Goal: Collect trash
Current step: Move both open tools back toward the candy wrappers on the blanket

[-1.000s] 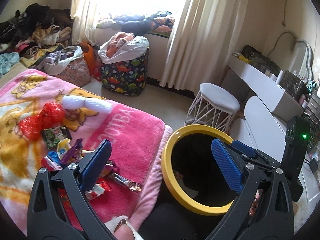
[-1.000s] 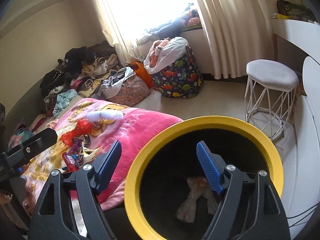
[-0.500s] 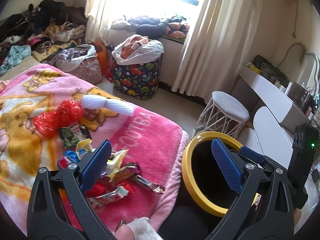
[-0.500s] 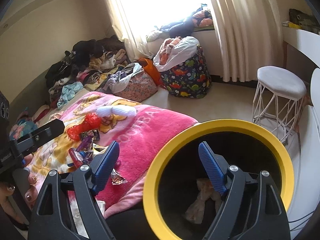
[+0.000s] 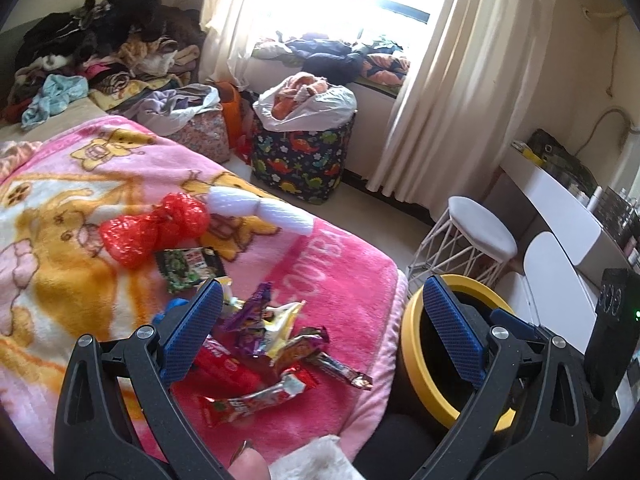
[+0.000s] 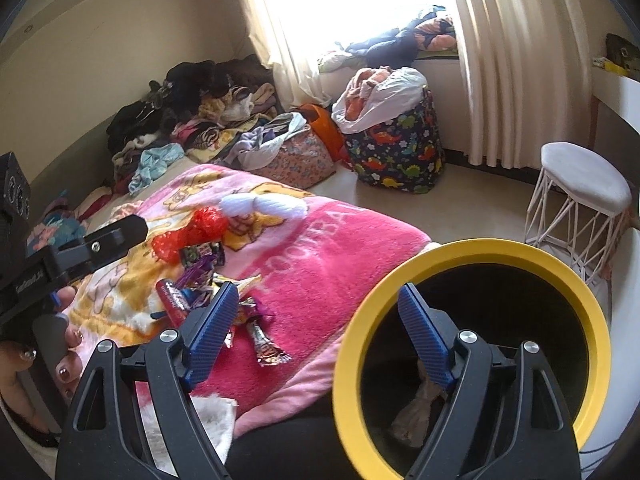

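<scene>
Still, wrappers beside yellow bin.

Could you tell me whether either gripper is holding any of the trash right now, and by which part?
Nothing is held. The left gripper and right gripper are both open and empty; the wrappers lie on the blanket.

**Wrappers on the blanket, bin at the bedside**

The right gripper, blue-padded jaws spread wide and empty, hangs over the yellow-rimmed black round bin, where a crumpled brownish scrap lies inside. Beside it, shiny snack wrappers litter the pink cartoon-print fleece blanket. The left gripper shows at far left.
</scene>
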